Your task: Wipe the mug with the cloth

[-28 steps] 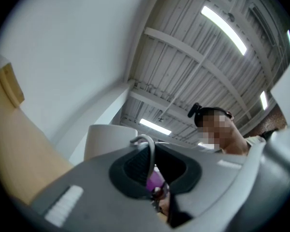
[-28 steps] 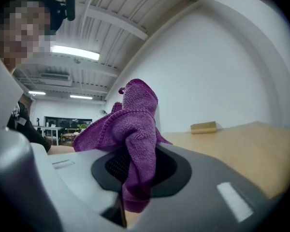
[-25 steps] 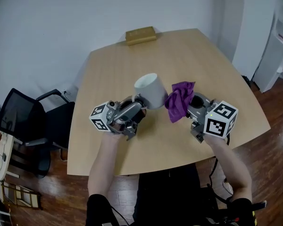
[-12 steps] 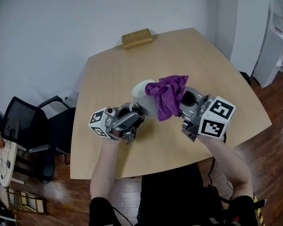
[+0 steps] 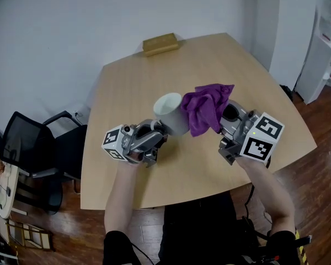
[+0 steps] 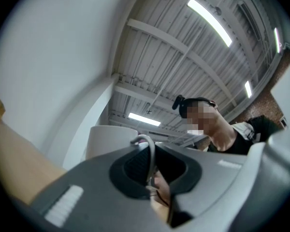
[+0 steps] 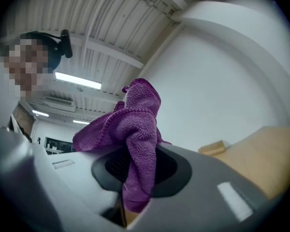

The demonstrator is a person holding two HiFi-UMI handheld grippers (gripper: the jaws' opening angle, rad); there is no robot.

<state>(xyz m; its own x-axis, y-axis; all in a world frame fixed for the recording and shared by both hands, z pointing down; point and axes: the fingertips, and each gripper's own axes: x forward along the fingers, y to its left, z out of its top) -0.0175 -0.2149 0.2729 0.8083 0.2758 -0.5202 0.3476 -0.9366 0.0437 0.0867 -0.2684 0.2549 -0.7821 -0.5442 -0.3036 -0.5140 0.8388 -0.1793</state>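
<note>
A white mug (image 5: 171, 113) is held up over the middle of the wooden table (image 5: 248, 70), mouth tilted up and away. My left gripper (image 5: 157, 132) is shut on the mug's handle (image 6: 146, 140), and in the left gripper view the mug (image 6: 108, 140) rises just beyond the jaws. A purple cloth (image 5: 206, 108) hangs bunched against the mug's right side. My right gripper (image 5: 225, 119) is shut on the cloth (image 7: 135, 129), which stands up from between its jaws in the right gripper view.
A tan block (image 5: 160, 43) lies at the table's far edge, also seen in the right gripper view as the tan block (image 7: 211, 148). A black office chair (image 5: 38, 148) stands left of the table. White shelving (image 5: 323, 48) is at the far right.
The right gripper has lifted the cloth from beside the mug up over its rim, then drawn it back to the mug's right side. The mug has stayed nearly still in the left gripper.
</note>
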